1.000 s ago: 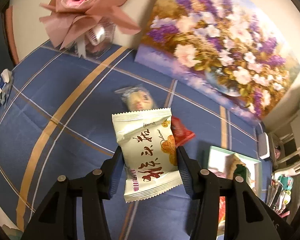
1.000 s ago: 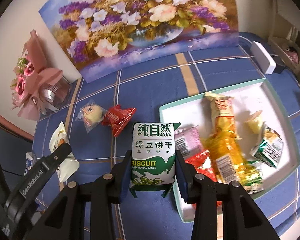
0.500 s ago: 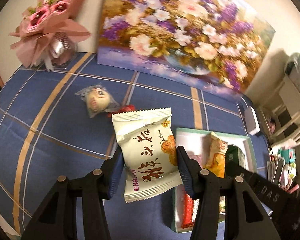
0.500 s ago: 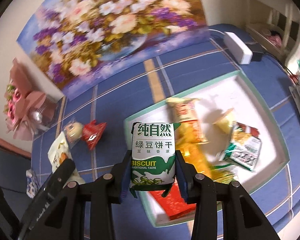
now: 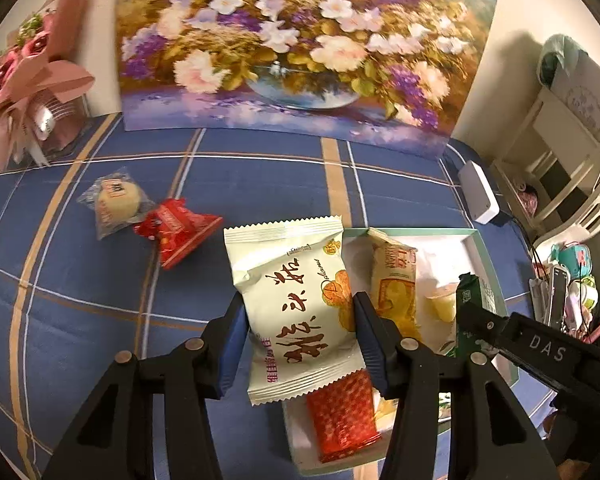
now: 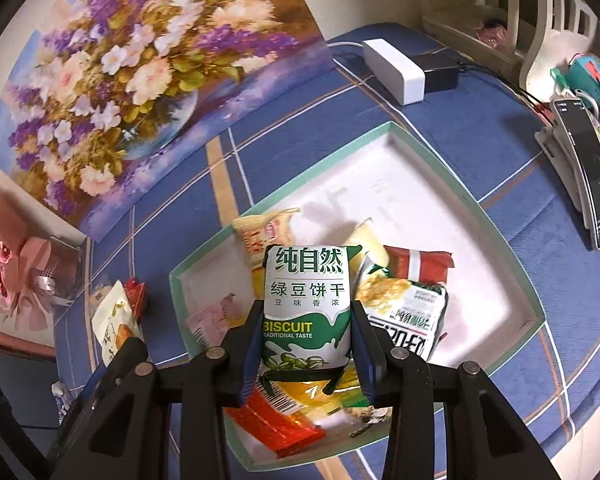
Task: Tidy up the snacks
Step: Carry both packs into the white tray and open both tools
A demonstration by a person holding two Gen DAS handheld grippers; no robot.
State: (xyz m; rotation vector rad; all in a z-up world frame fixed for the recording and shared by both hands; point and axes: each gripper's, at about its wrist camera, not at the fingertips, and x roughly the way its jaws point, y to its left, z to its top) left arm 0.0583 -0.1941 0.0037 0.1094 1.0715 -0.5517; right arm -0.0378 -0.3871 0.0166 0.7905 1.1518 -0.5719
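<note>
My left gripper (image 5: pixel 298 312) is shut on a cream pastry packet (image 5: pixel 296 300) with brown characters, held over the left edge of the white tray (image 5: pixel 482 254). Over the tray's near half (image 6: pixel 496 284), my right gripper (image 6: pixel 306 316) is shut on a green-and-white biscuit pack (image 6: pixel 306 300). Several snack packs lie in the tray: a yellow one (image 5: pixel 394 280), a red one (image 5: pixel 342 416), a green-white one (image 6: pixel 412 320). On the blue cloth to the left lie a round cake in clear wrap (image 5: pixel 116 204) and a red packet (image 5: pixel 176 232).
A large flower painting (image 5: pixel 300 48) leans on the wall behind the table. A pink bouquet (image 5: pixel 28 80) stands at the back left. A white box (image 6: pixel 394 70) and a black adapter (image 6: pixel 436 70) lie behind the tray; a phone on a stand (image 6: pixel 588 168) is at the right.
Both grippers have carried their packs rightward from over the blue cloth to above the tray, and both wrists have rolled. Their grips are unchanged.
</note>
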